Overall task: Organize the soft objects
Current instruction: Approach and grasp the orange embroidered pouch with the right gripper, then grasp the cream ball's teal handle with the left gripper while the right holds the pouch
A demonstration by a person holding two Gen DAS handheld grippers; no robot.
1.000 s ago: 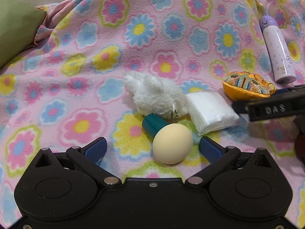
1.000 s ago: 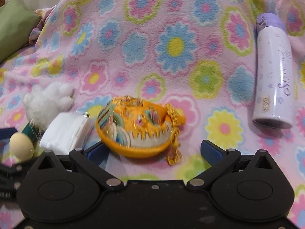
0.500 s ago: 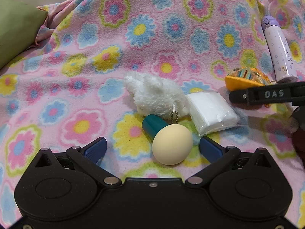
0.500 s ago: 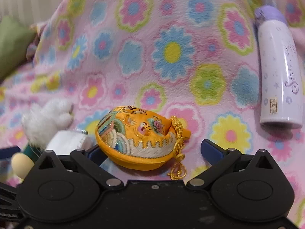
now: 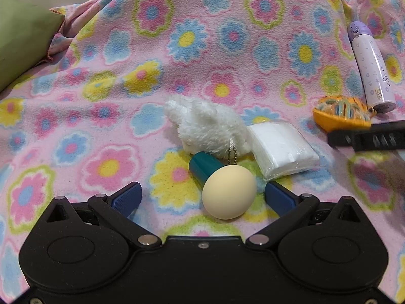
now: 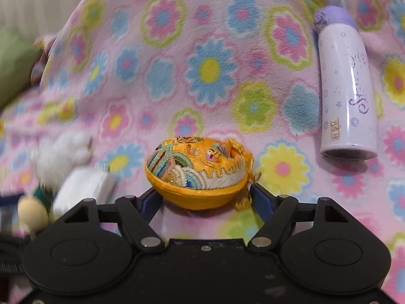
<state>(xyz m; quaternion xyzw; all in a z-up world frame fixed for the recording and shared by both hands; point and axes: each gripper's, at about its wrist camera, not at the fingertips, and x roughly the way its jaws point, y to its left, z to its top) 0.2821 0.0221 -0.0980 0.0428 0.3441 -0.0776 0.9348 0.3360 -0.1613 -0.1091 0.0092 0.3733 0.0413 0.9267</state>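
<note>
A pink fleece blanket (image 5: pixel 207 58) printed with blue, yellow and pink flowers covers the whole surface and rises in folds at the back. A white bottle (image 6: pixel 346 96) with a lilac cap lies on its side on the blanket at the right, cap pointing away, purple script along its body. A green cushion (image 5: pixel 20 38) sits at the far left edge, partly tucked against the blanket
</note>
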